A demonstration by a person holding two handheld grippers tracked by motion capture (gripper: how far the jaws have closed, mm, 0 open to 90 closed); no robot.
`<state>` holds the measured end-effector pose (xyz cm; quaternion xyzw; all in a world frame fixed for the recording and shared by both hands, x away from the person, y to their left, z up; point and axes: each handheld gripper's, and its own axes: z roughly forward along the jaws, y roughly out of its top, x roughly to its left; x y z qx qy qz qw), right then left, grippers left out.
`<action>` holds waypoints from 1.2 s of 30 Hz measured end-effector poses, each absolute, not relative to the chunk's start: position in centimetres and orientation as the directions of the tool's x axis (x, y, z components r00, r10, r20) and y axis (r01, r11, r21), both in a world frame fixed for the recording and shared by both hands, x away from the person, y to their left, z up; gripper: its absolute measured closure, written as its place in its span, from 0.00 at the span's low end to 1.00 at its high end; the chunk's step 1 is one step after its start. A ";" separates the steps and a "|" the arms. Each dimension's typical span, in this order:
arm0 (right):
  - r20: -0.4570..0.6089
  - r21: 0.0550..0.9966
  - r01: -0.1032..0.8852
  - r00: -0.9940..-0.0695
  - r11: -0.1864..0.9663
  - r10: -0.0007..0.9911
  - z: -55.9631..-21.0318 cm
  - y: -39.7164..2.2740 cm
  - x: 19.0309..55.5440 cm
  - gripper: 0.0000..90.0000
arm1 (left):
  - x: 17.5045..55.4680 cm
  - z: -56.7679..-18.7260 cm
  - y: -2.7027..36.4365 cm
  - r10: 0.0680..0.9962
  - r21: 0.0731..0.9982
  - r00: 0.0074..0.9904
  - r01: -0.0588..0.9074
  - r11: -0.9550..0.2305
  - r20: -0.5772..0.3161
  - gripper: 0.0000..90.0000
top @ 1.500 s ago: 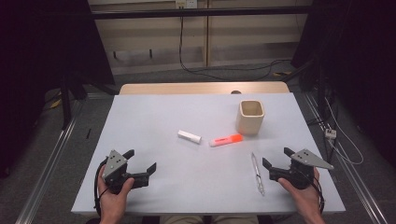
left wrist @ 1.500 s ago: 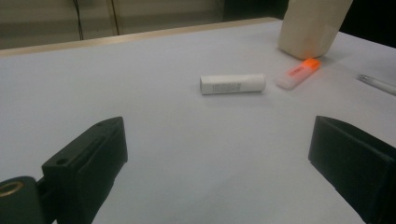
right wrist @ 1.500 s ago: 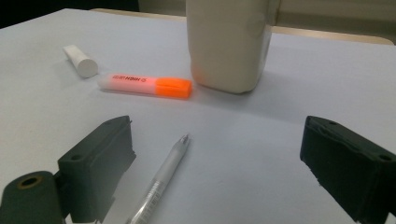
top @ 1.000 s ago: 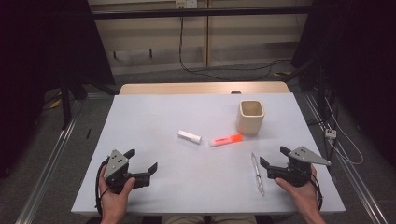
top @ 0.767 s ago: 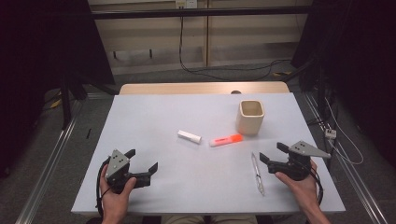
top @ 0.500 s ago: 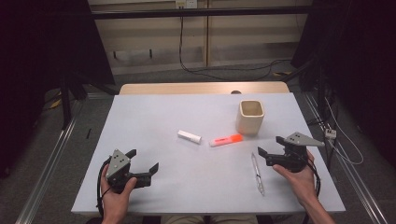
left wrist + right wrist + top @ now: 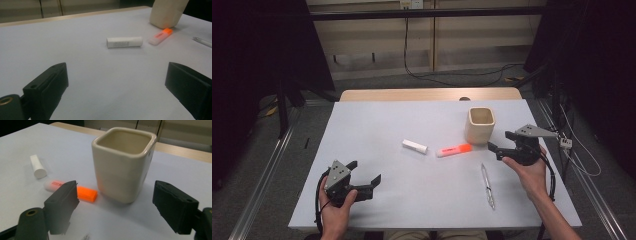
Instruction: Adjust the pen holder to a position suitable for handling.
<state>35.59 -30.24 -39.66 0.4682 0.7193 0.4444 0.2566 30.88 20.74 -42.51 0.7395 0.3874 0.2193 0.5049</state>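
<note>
White table (image 7: pixel 377 125), pale top, wooden strip along the far edge. Right gripper (image 7: pixel 502 144): held just beside the cup, jaws wide but lately narrowing, nothing between them. Left gripper (image 7: pixel 364 175): near edge, jaws wide, empty. Cream square cup (image 7: pixel 480 124): upright, far right. Pen (image 7: pixel 487 185): probably metal, near right. Orange highlighter (image 7: pixel 454 150): beside the cup. White tube (image 7: pixel 414 146): centre.

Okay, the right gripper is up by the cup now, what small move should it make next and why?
Probably ease the right gripper forward so its open jaws come around the cream cup. The cup stands upright straight ahead of them, untouched, and the orange highlighter lies just beside its base.
</note>
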 end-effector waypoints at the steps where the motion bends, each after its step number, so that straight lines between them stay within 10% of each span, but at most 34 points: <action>1: 0.038 0.879 0.443 -0.429 0.174 0.902 -39.4 -30.3 35.9 0.22 | 30.9 -42.5 20.7 0.794 0.917 0.604 0.352 -0.188 -0.069 0.05; 36: 0.014 0.761 0.563 -0.513 0.323 0.859 -36.9 -30.3 48.6 0.54 | 30.6 -42.5 21.5 0.802 0.917 0.595 0.350 -0.193 -0.058 0.05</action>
